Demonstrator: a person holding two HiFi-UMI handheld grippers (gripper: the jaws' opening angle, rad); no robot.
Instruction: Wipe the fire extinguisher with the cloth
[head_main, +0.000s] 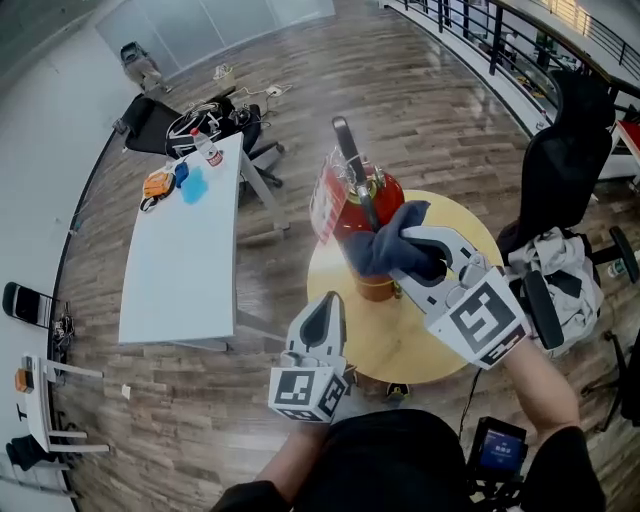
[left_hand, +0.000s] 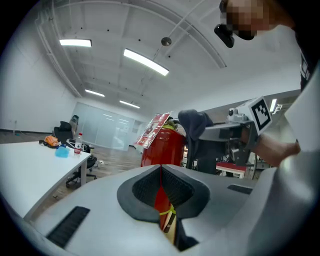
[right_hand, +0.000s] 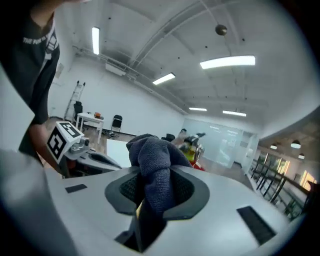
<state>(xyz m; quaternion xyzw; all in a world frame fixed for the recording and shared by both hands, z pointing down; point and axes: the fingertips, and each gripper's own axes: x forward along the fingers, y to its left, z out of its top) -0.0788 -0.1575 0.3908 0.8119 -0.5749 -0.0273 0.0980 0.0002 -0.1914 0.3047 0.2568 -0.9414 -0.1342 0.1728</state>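
Head view: fire extinguisher (head_main: 386, 190) upright, handle topmost; right tongs (head_main: 407, 260) grasping cloth (head_main: 383, 243), left tongs (head_main: 322, 316) clenched empty.

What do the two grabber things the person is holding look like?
The left gripper and the right gripper are both light grey plastic claws that narrow to a point. Each has a white cube on it, printed with black square patterns. Inside the claws are dark, ribbed pads. The person wears a black shirt.
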